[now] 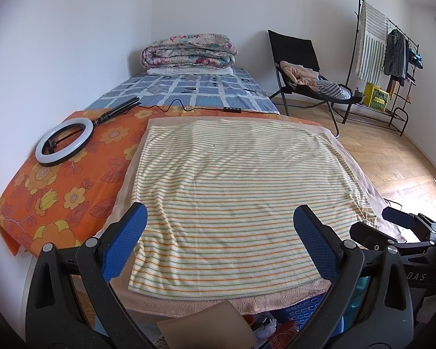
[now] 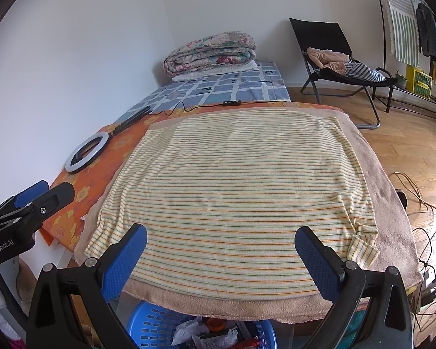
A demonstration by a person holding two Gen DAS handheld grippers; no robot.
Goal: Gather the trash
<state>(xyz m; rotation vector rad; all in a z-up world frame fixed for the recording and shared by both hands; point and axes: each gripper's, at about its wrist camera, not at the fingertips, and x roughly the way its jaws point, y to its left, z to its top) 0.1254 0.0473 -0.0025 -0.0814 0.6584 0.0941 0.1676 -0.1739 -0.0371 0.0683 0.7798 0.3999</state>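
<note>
nothing held on either side; work surface bare of litter, so by judgement the collecting looks done or not yet begun here.

far left: ring light (image 1: 64, 141) flat on the orange flowered cloth (image 1: 69, 186), cable running off to an inline remote (image 1: 232, 109) at the far edge. no writing legible on either.

left gripper (image 1: 219, 244) spread wide, blue pads apart, empty, hovering over the near edge of the striped towel (image 1: 241, 192). in the right wrist view, "genrobot.ai" printed white on the black body of that left gripper, at the left edge of the picture.

centre: striped towel lying flat on a peach towel (image 2: 247, 305), nothing loose on top. below the near edge, blue basket (image 2: 151, 325) sitting low in front, holding the trash (image 2: 194, 331): crumpled white paper, wrappers, something red and orange. print on the wrappers too small to read.

right gripper (image 2: 221, 257) likewise spread wide and empty, above the towel's near edge, over the basket. in the left wrist view, letters "das" visible on the right gripper's body, the remainder cut off.

far right: black chair (image 2: 328, 43) with clothes, clothes rack (image 1: 392, 58), yellow box (image 2: 420, 81) with dark print, unreadable.

next move, as a guess: look round for stray pieces, then lower a pair of open pads onto one and close gently, crumpled paper being light and springy.
</note>
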